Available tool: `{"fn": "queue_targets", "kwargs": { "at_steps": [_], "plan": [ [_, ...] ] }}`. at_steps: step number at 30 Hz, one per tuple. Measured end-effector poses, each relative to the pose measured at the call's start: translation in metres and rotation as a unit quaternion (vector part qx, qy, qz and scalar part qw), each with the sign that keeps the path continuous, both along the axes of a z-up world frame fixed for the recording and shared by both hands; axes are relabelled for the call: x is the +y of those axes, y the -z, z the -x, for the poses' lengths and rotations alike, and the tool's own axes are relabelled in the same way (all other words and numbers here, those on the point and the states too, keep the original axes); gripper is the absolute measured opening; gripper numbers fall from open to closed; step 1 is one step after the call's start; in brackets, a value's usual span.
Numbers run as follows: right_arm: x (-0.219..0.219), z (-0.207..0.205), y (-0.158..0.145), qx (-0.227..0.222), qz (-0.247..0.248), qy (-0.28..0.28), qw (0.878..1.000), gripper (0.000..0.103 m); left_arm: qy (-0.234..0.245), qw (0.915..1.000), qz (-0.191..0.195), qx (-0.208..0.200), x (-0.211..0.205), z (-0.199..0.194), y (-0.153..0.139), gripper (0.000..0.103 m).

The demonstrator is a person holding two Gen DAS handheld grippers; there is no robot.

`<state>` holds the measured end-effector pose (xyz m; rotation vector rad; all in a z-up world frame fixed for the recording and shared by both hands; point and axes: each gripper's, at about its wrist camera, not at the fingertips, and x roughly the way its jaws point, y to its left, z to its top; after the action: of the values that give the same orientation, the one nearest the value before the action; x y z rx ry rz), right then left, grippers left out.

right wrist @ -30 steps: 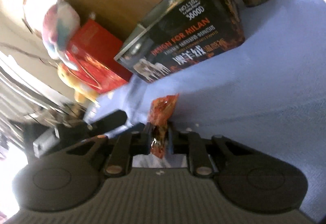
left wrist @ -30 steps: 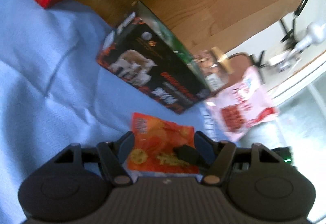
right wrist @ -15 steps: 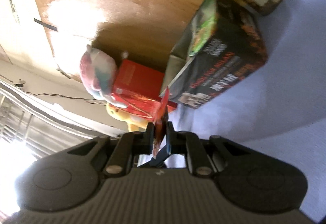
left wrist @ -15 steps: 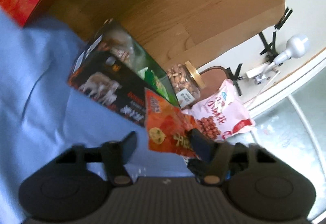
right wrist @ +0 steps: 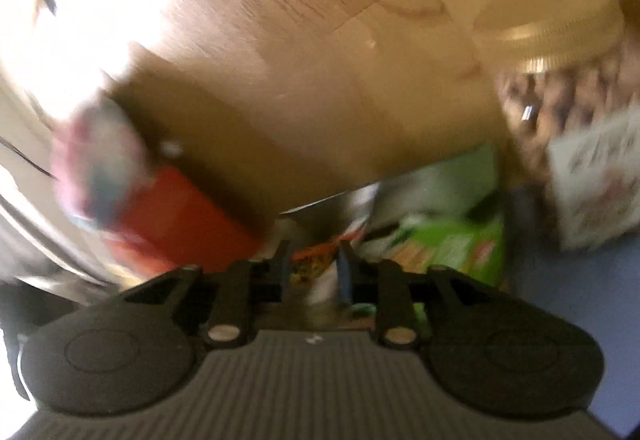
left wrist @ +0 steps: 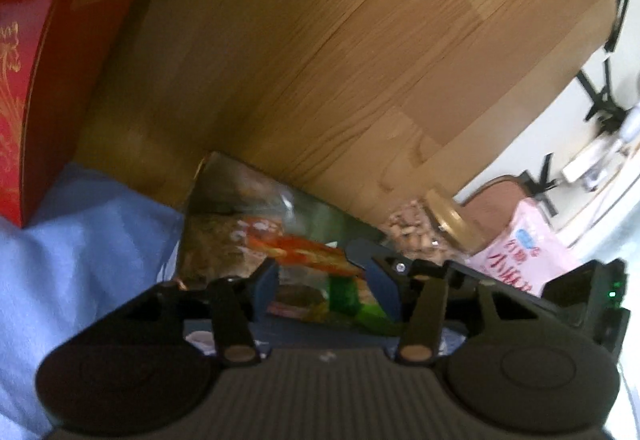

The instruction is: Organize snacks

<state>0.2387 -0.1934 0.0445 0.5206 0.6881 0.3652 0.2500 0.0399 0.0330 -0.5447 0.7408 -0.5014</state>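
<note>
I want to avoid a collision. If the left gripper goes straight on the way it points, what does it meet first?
Probably the orange snack packet lying in the open dark box, just ahead of the left gripper. The picture is blurred, so depth is uncertain.

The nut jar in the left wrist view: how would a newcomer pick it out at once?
Start at the big wooden panel behind the blue cloth. At its lower right edge stands the nut jar, between the open snack box and a pink bag. Only it is clear, nut-filled and gold-lidded.
</note>
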Motion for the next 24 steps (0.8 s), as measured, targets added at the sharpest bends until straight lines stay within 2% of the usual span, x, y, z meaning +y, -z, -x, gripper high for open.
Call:
{"fn": "queue_targets", "kwargs": {
  "at_steps": [2, 4, 7, 10, 14, 18, 22, 24],
  "plan": [
    [0.003, 0.008, -0.004, -0.027, 0.040, 0.016, 0.999, 0.043, 0.003, 1.0000, 0.006, -0.004, 0.001, 0.007, 0.002, 0.051],
    [-0.001, 0.021, -0.009, -0.054, 0.047, 0.029, 0.997, 0.049, 0.002, 0.9998, 0.003, -0.018, 0.003, 0.015, 0.000, 0.052],
    [-0.017, 0.044, -0.011, -0.062, 0.025, 0.046, 0.997, 0.048, 0.000, 0.9996, 0.002, -0.027, 0.010, 0.034, -0.006, 0.055],
    [-0.033, 0.083, -0.007, -0.065, -0.006, 0.035, 0.997, 0.049, 0.012, 0.9994, 0.004, -0.033, 0.017, 0.062, -0.009, 0.056],
    [-0.054, 0.143, 0.017, -0.036, -0.049, 0.008, 0.998, 0.052, 0.036, 0.9989, -0.006, -0.029, 0.019, 0.107, 0.005, 0.059],
    [-0.060, 0.194, 0.039, -0.001, -0.057, -0.006, 0.998, 0.052, 0.056, 0.9984, -0.001, 0.000, 0.018, 0.139, 0.030, 0.059],
    [-0.055, 0.226, 0.047, 0.015, -0.062, -0.017, 0.998, 0.052, 0.039, 0.9992, 0.005, 0.011, 0.035, 0.161, 0.042, 0.059],
    [-0.049, 0.229, 0.047, 0.025, -0.067, -0.029, 0.997, 0.052, 0.027, 0.9993, 0.021, 0.019, 0.046, 0.167, 0.043, 0.059]
  ]
}}
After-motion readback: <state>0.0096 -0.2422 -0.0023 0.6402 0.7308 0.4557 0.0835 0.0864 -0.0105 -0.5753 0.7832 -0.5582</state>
